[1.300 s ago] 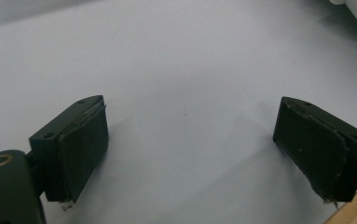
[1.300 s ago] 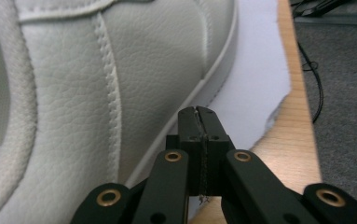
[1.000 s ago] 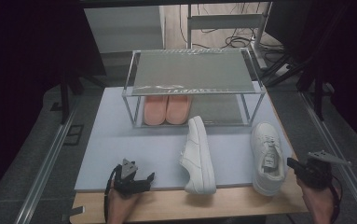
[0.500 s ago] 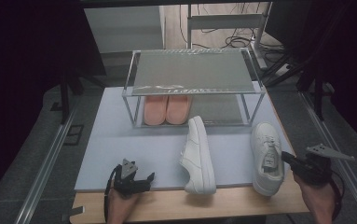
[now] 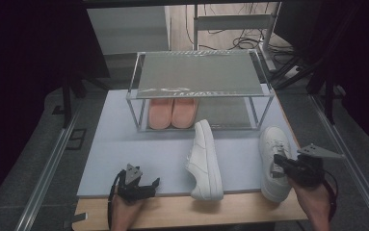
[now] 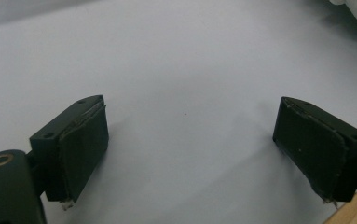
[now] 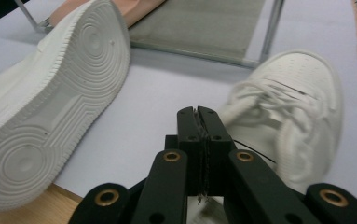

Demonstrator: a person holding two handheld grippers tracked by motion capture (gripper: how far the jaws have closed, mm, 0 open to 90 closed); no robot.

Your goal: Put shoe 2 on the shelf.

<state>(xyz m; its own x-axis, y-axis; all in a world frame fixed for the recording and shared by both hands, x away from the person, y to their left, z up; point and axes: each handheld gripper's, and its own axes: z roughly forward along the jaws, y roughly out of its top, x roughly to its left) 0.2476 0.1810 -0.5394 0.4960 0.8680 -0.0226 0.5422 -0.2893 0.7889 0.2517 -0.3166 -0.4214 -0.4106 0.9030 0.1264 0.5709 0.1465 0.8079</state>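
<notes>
A white sneaker (image 5: 205, 161) lies on its side in the middle of the pale blue mat (image 5: 124, 139), its ribbed sole (image 7: 50, 102) facing my right gripper. A second white sneaker (image 5: 273, 144) stands upright at the right, laces up (image 7: 292, 116). My right gripper (image 5: 278, 162) is shut with nothing between its jaws (image 7: 198, 112), and it hovers by this sneaker's left side near the laces. My left gripper (image 5: 141, 183) rests at the mat's front edge, left of the tipped sneaker. It is open wide (image 6: 190, 140) over bare mat.
A two-tier metal shoe rack (image 5: 199, 72) stands at the back of the mat. A pair of pink shoes (image 5: 171, 113) sits on the left of its lower shelf (image 7: 199, 28). The wooden table edge (image 5: 240, 211) runs along the front.
My right gripper has moved left from beside the upright sneaker to over its near side. The left gripper and both sneakers have stayed put.
</notes>
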